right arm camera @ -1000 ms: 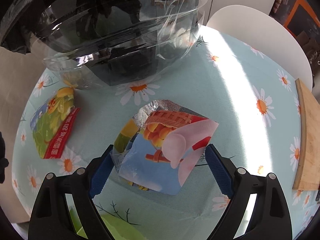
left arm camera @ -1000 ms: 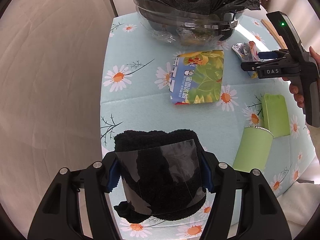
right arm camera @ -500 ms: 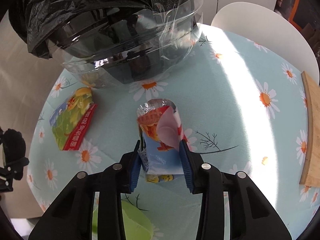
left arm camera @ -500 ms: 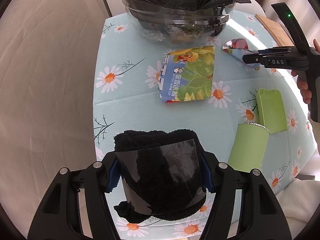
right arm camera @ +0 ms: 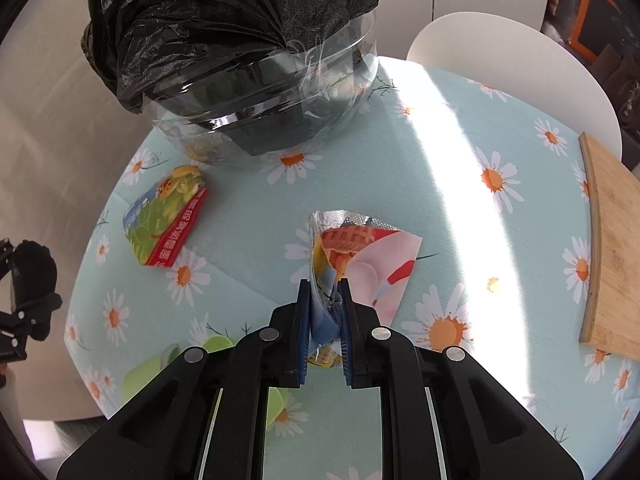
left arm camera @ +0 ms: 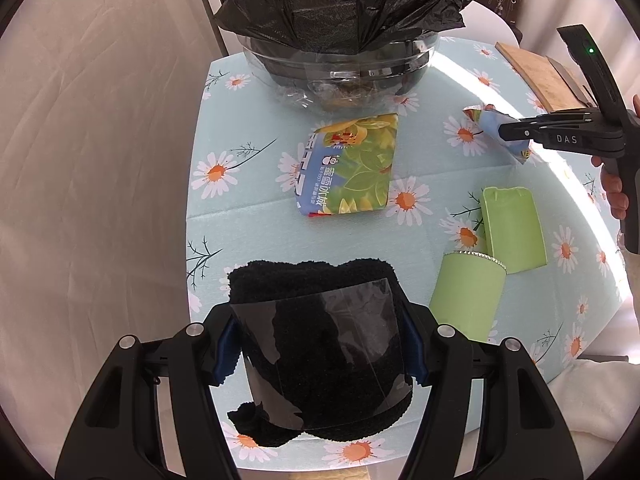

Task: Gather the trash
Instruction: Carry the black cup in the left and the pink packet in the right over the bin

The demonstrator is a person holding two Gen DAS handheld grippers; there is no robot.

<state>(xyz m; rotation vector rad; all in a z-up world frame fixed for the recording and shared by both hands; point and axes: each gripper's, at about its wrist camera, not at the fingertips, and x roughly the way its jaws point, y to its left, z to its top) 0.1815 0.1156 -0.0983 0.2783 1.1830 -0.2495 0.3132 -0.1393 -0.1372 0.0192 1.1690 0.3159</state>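
My right gripper (right arm camera: pixel 325 308) has its jaws closing on a crumpled snack wrapper (right arm camera: pixel 372 256), foil-lined with pink and orange print, and the pads press its lower end. In the left wrist view that right gripper (left arm camera: pixel 508 130) holds the wrapper (left arm camera: pixel 486 118) at the right, short of the bin. The bin (left arm camera: pixel 340 8) is a clear tub lined with a black bag at the table's far side. My left gripper (left arm camera: pixel 320 344) is shut on a black fuzzy bundle (left arm camera: pixel 312 292) fronted by dark see-through plastic. A green and blue snack packet (left arm camera: pixel 348 172) lies flat near the bin.
A light green cup (left arm camera: pixel 466 296) lies on its side beside a flat green piece (left arm camera: pixel 514 228) at the right. A wooden board (right arm camera: pixel 612 248) sits at the right edge of the daisy tablecloth (right arm camera: pixel 448 128). A white chair (right arm camera: pixel 500 52) stands behind the table.
The right gripper's jaws went from wide around the wrapper to squeezed on it, and the wrapper rose off the cloth. The left gripper kept its hold and drew back slightly.
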